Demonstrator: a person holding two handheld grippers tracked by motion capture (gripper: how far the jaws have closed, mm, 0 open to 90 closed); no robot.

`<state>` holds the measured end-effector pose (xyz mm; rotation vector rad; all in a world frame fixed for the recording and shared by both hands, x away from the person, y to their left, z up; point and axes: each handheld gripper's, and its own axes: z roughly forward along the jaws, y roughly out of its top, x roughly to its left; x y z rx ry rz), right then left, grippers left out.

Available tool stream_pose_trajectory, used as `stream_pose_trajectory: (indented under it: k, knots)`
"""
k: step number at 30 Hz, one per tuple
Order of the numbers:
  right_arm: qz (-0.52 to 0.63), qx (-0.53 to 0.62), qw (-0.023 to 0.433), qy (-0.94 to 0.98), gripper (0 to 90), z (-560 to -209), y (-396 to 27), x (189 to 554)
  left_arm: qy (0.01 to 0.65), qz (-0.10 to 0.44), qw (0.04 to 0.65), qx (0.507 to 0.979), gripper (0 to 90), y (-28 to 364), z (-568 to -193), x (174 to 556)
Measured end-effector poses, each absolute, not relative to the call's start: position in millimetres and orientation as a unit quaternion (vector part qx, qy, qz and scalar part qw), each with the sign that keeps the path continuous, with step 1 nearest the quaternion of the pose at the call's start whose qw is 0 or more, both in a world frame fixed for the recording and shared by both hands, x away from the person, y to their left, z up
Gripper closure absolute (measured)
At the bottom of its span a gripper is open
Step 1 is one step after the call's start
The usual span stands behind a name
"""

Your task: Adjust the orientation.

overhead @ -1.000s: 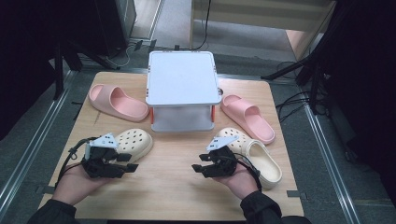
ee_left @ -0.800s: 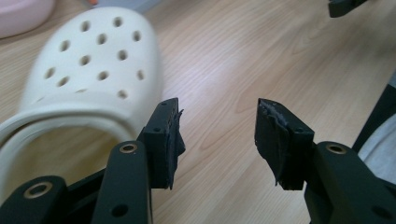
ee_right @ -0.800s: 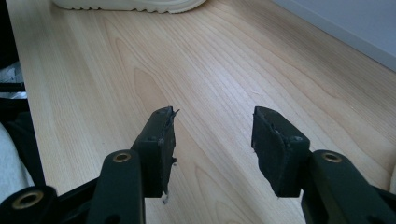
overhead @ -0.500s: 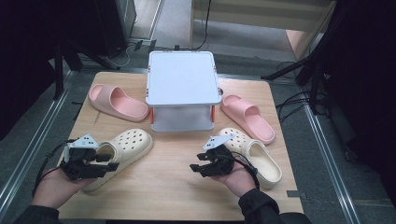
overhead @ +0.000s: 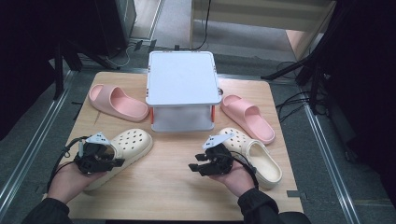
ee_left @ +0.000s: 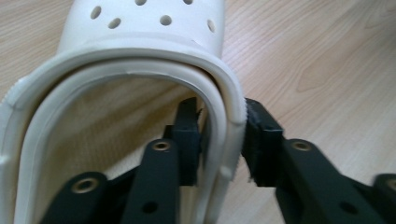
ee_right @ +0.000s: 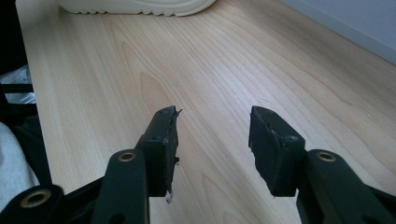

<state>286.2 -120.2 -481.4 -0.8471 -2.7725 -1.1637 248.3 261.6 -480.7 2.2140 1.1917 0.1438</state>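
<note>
Since the earlier frame our left hand-held gripper (overhead: 100, 156) has slid to the heel of the left cream clog (overhead: 122, 151) on the bench (overhead: 177, 186); its jaws have just been closing and now seemingly pinch the heel rim (ee_left: 224, 135), toe pointing away. Right hand-held gripper (ee_right: 212, 140) stands apart, empty.
</note>
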Motion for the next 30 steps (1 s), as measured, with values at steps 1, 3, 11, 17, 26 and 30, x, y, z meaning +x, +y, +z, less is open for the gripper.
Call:
stream_pose_trajectory:
  k: [1, 3, 11, 17, 26, 30]
  knots:
    - [-0.372, -0.272, 0.010, -0.888, 53.1, -481.6, -120.3, 286.4, 0.449, 0.059, 0.308, 0.837, 74.1, 262.0, -480.4, 248.5]
    - [-0.369, -0.272, 0.011, -0.889, 53.0, -482.1, -120.3, 286.6, 0.447, 0.067, 0.309, 0.837, 76.1, 262.8, -478.6, 248.3]
    - [-0.369, -0.273, 0.010, -0.888, 53.3, -482.0, -119.8, 285.9, 0.456, 0.074, 0.316, 0.829, 77.5, 268.2, -466.5, 247.4]
    - [-0.370, -0.277, 0.011, -0.887, 53.3, -481.9, -121.6, 285.9, 0.453, 0.070, 0.337, 0.822, 77.6, 265.7, -455.9, 246.0]
    - [-0.368, -0.283, 0.010, -0.886, 53.1, -482.3, -125.5, 283.4, 0.418, 0.056, 0.352, 0.836, 77.5, 233.5, -440.7, 248.2]
    - [-0.368, -0.288, 0.008, -0.884, 51.6, -482.2, -128.9, 281.9, 0.400, 0.044, 0.348, 0.847, 77.5, 211.8, -441.2, 252.6]
